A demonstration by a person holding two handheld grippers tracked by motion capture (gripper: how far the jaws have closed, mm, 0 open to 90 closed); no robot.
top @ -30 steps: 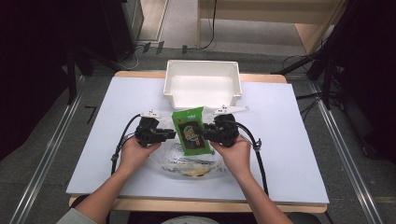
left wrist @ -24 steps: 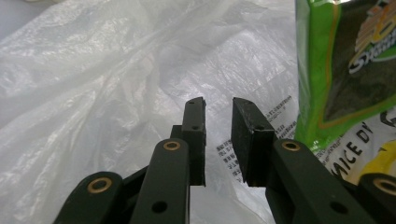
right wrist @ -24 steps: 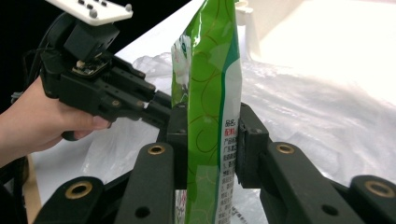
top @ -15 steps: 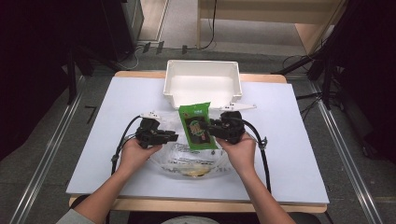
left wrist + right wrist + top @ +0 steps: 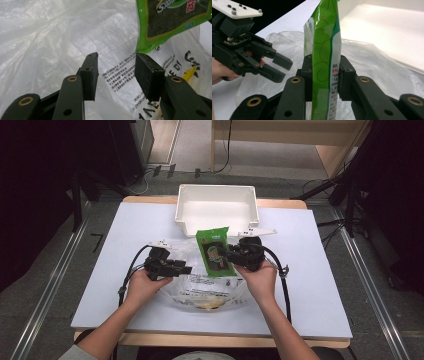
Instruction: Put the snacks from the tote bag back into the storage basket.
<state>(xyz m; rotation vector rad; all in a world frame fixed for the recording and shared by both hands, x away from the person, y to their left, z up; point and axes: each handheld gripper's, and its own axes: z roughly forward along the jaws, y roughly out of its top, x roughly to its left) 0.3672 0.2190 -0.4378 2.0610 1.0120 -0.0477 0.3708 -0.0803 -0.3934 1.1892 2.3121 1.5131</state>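
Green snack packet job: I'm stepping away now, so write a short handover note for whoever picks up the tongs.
Right tongs: shut on the flat green foil snack packet, held clear above the clear printed plastic bag.
Left tongs: open, holding nothing, over the bag's left part.
The bag lies crumpled on the white table, something yellow inside. The white rectangular plastic tub sits beyond it with nothing visible inside.
Done: packet gripped.
Left: probably moving the packet to the bag or the tub; which one cannot be told.
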